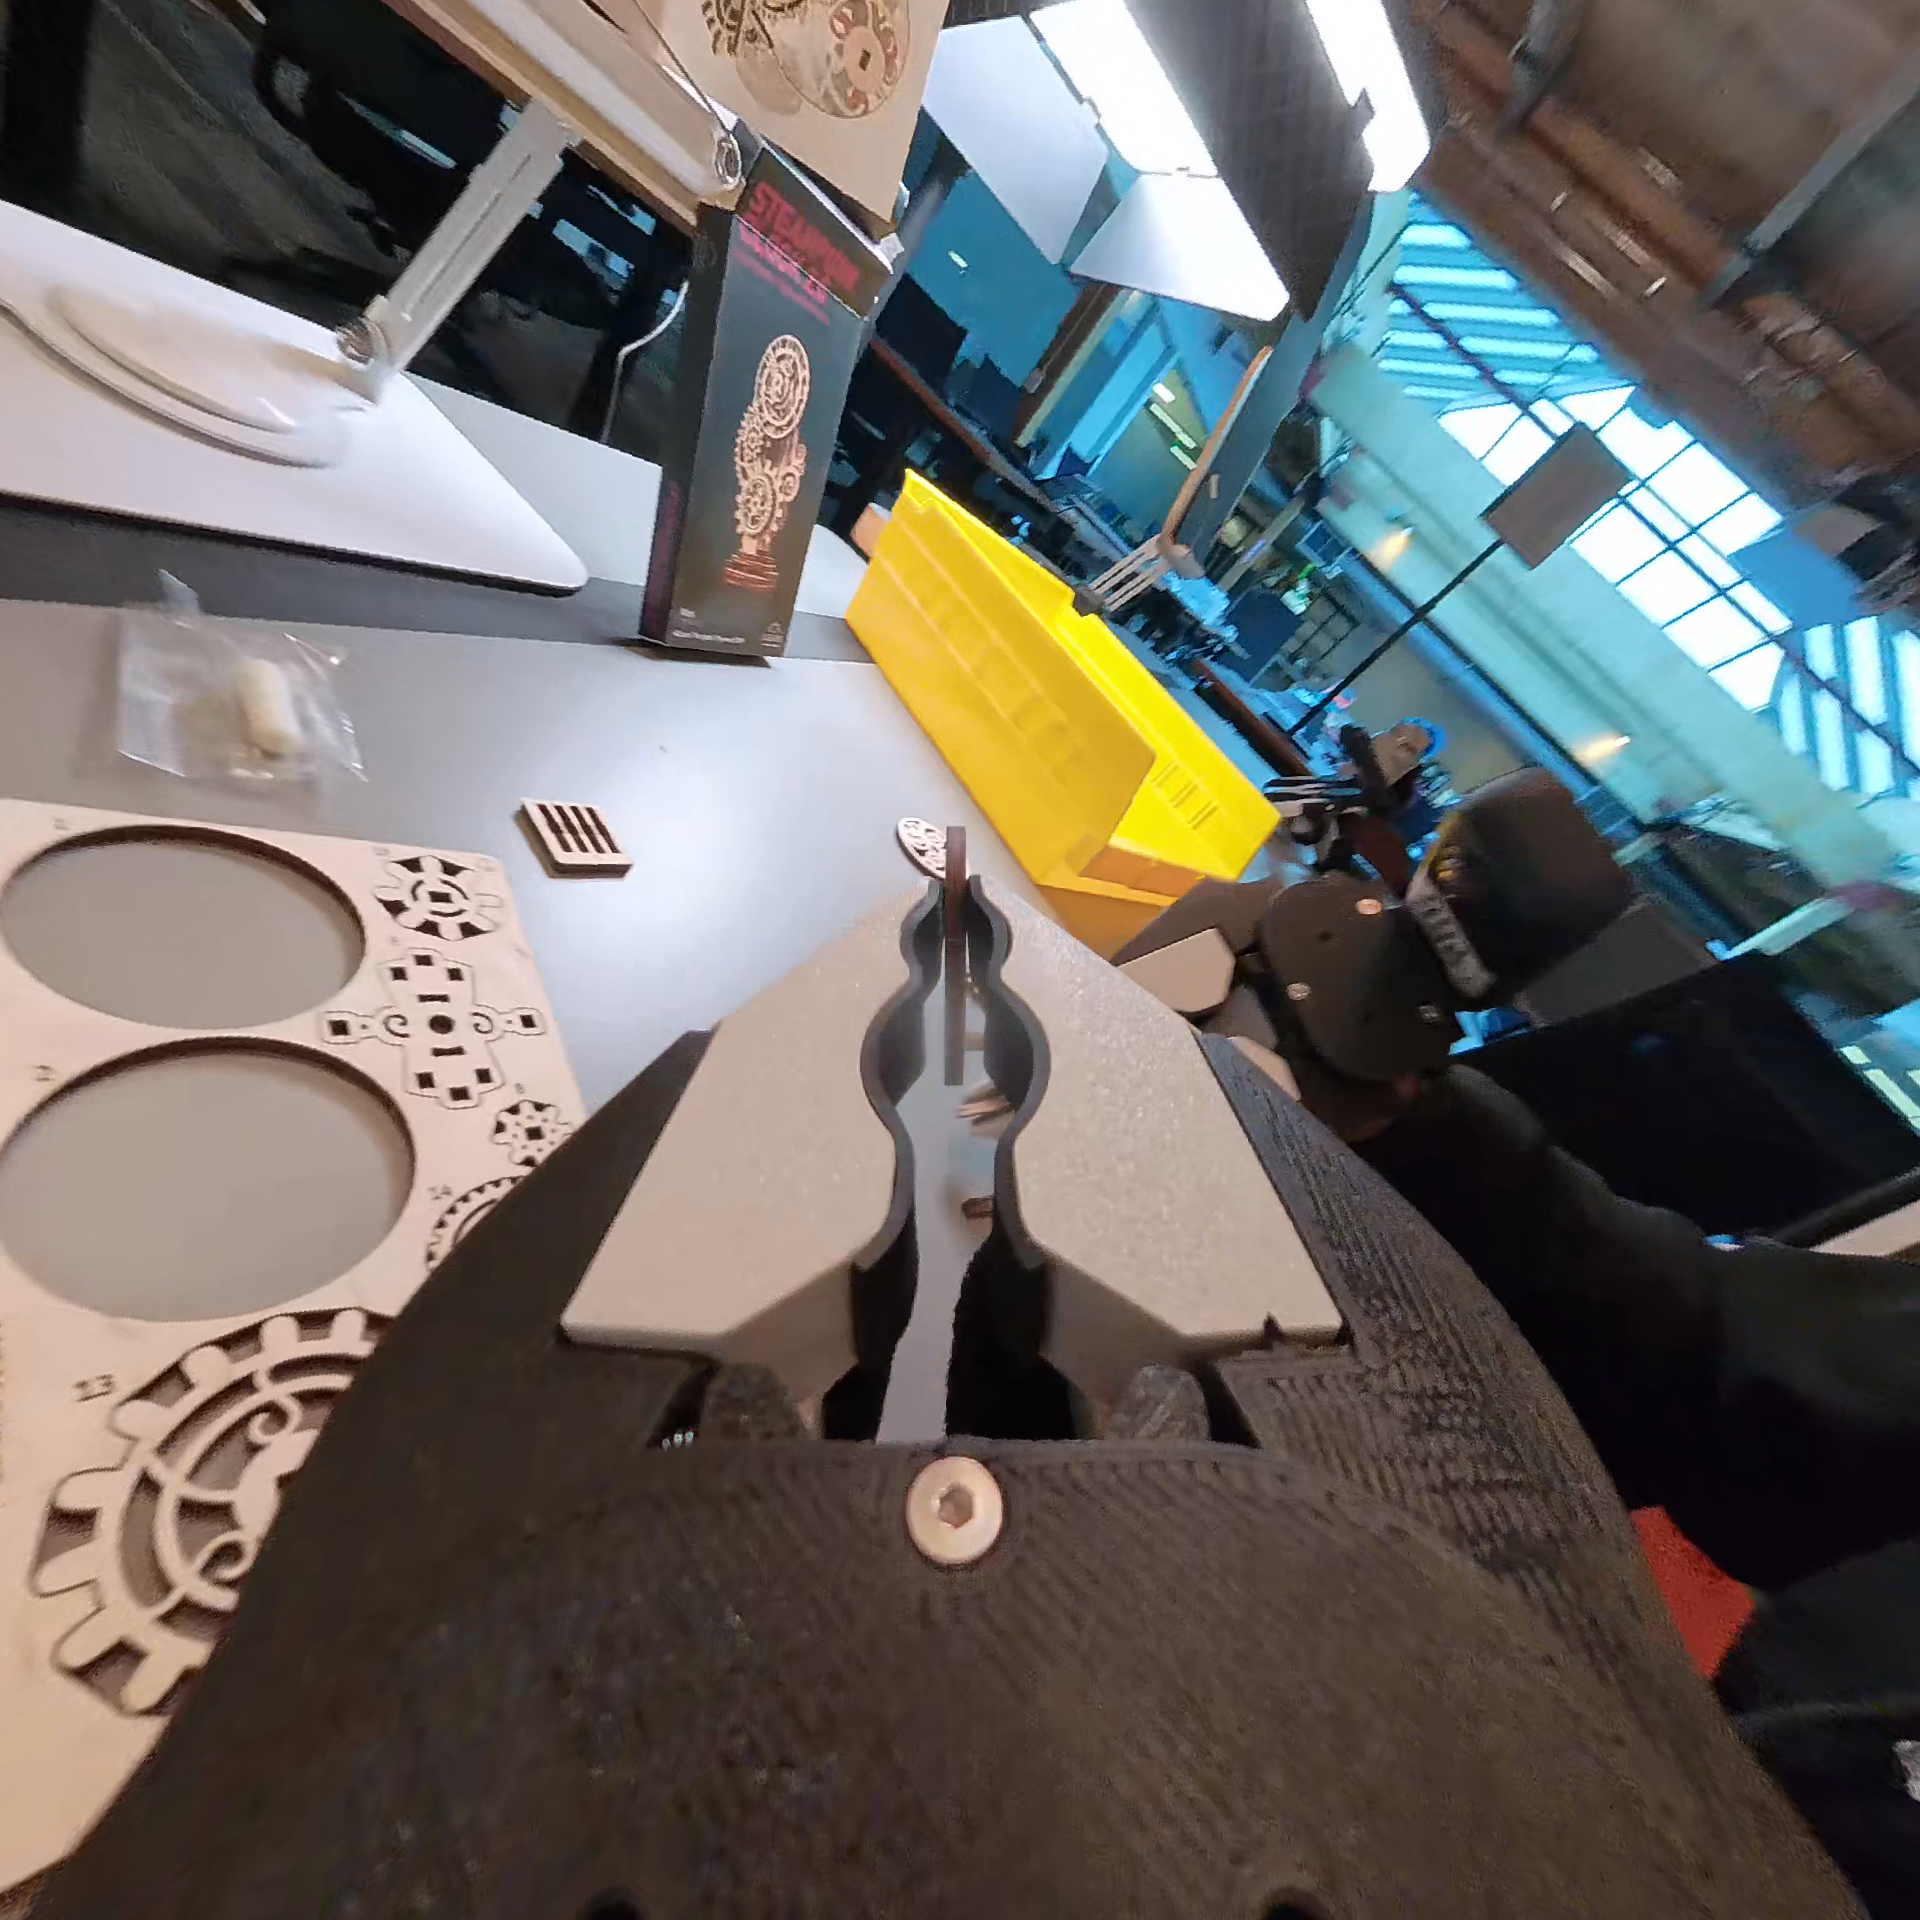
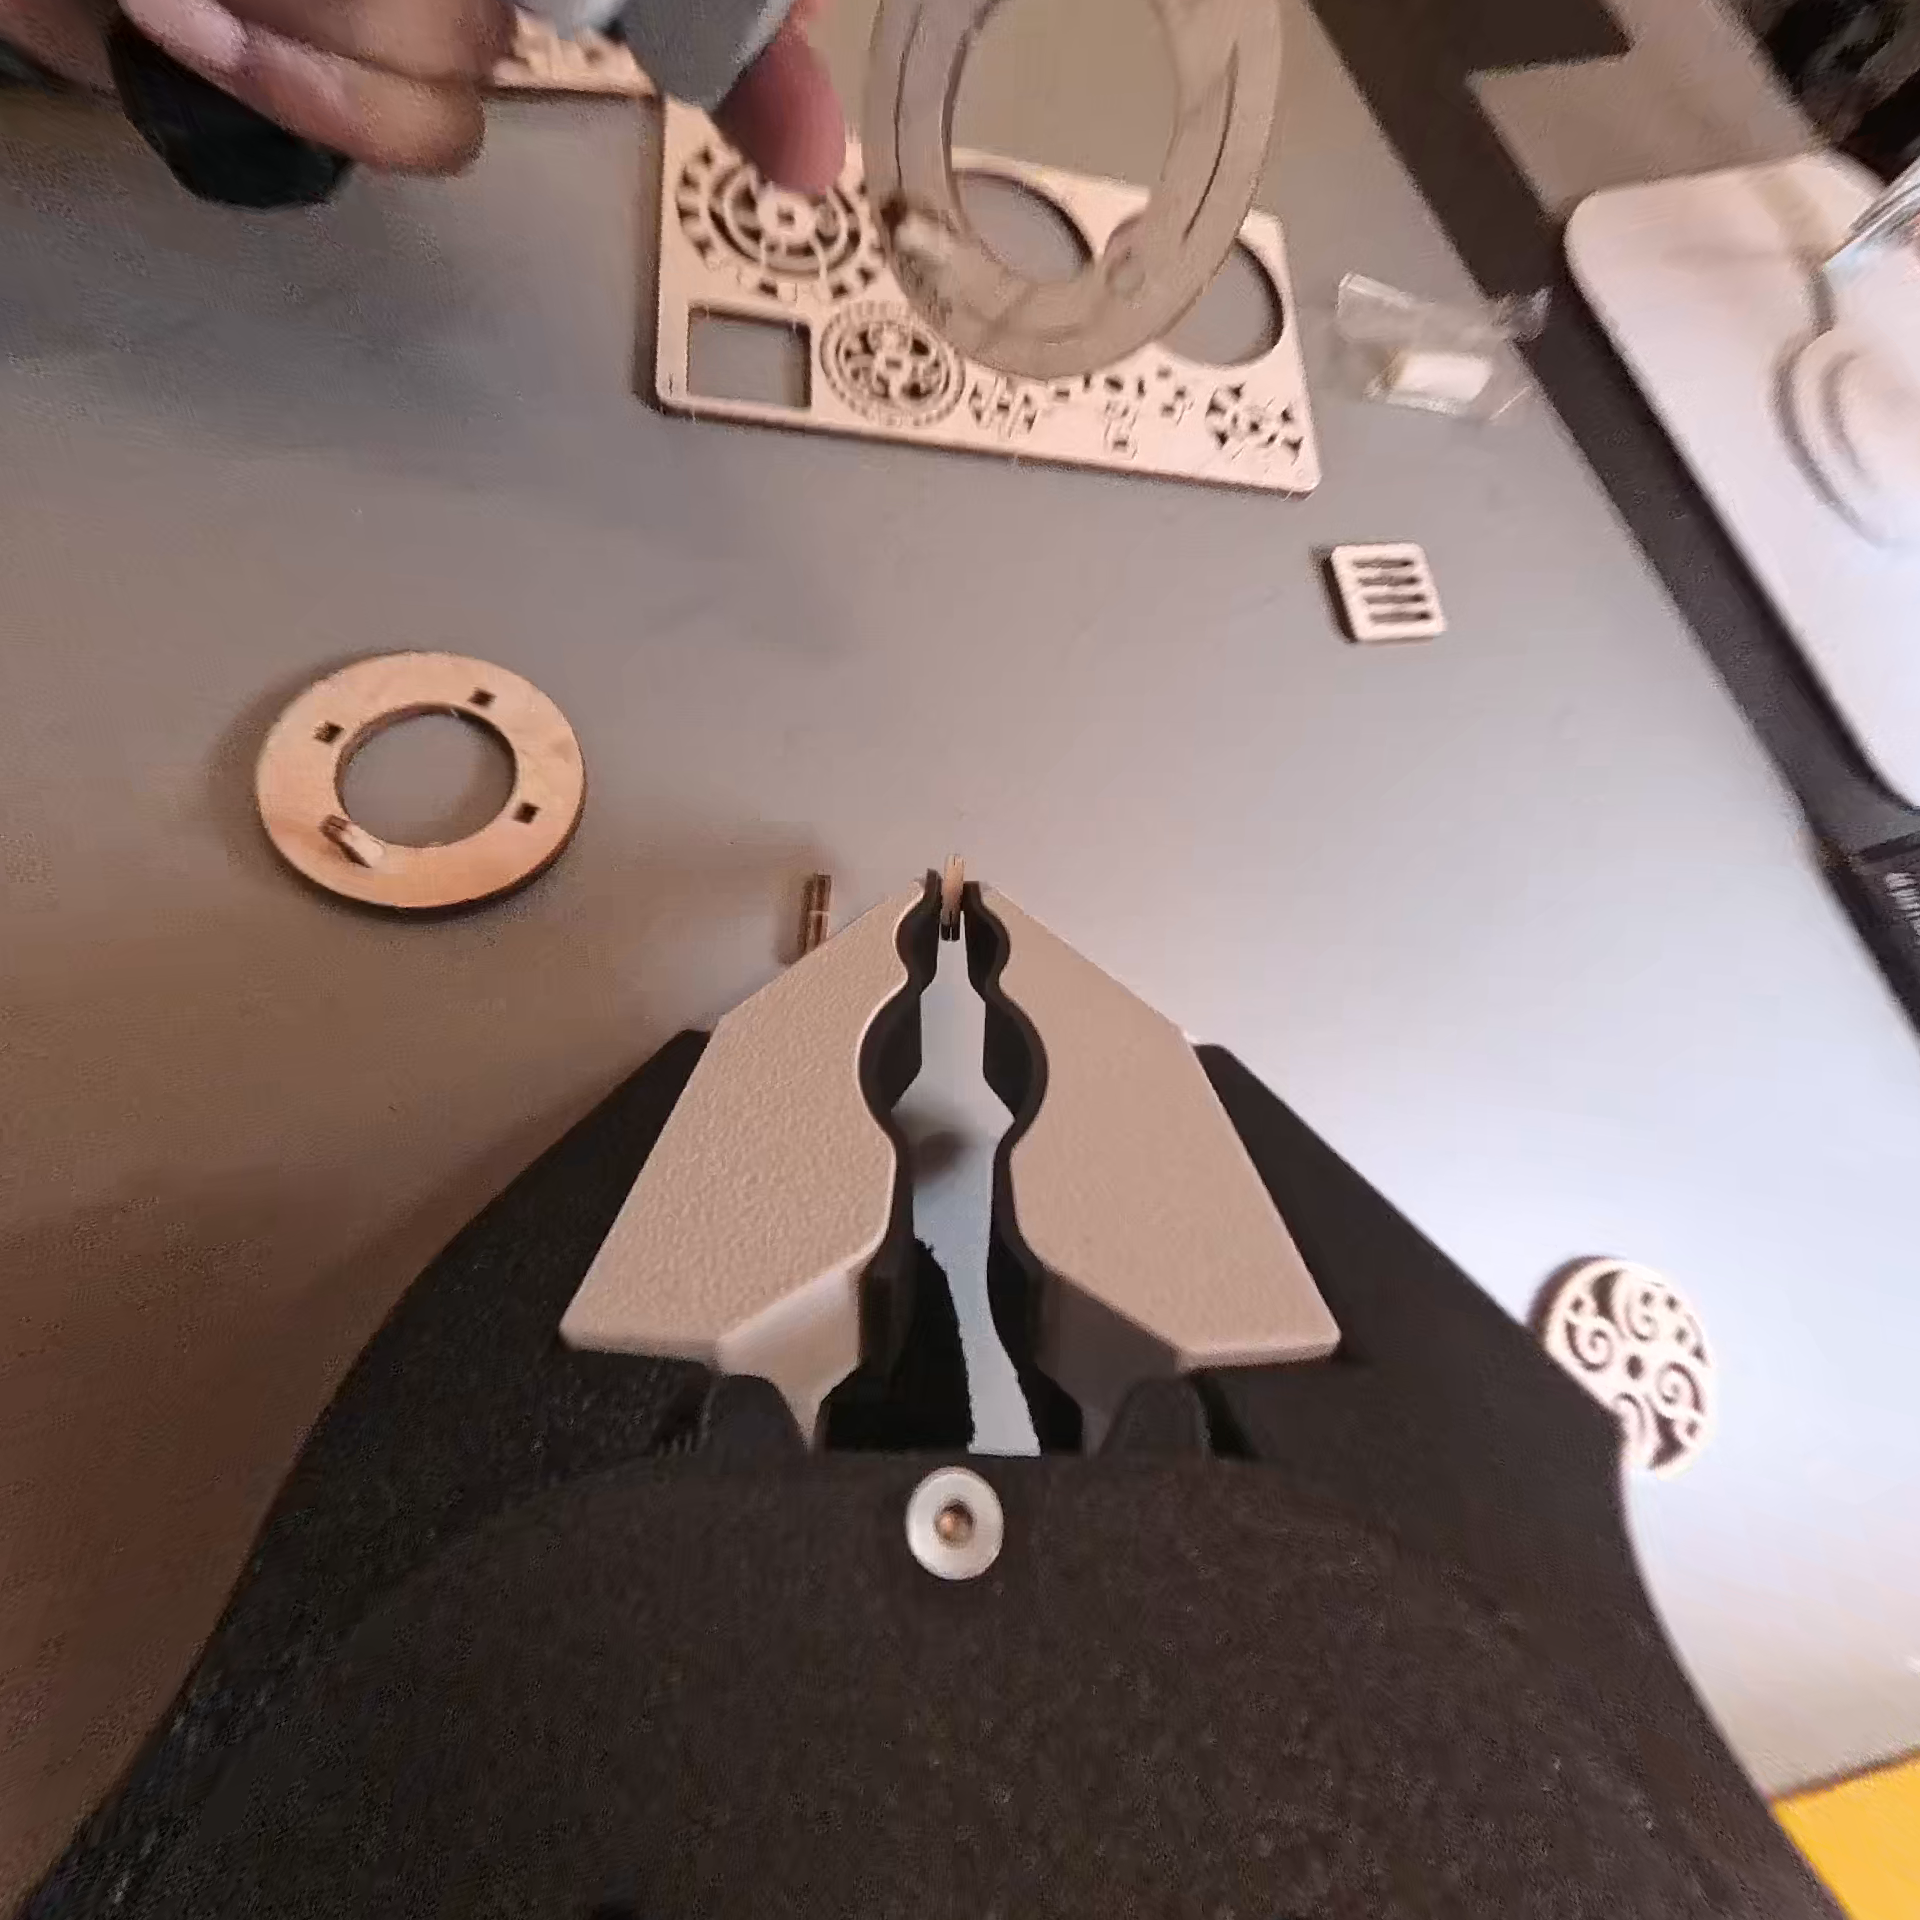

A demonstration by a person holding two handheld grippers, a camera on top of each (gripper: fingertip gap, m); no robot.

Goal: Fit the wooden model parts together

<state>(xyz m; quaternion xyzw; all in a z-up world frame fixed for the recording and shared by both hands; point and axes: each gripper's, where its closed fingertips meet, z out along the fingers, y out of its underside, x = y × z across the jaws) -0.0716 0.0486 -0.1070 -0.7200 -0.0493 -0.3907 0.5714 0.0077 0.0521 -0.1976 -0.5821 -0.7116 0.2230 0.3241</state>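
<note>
My left gripper is shut on a thin wooden ring, which shows edge-on between its fingers. The right wrist view shows that ring blurred and held up in the air at the top, next to a hand. My right gripper is shut on a small wooden peg at its tips, low over the grey table. A second wooden ring lies flat to the left with one peg in a slot. A loose peg lies beside the right gripper's left finger.
A cut-out wooden parts sheet lies on the table. A slotted square piece, an ornate disc and a plastic bag lie loose. A dark box, a yellow bin and a white lamp base stand behind. Left tips to right tips: about 12 cm.
</note>
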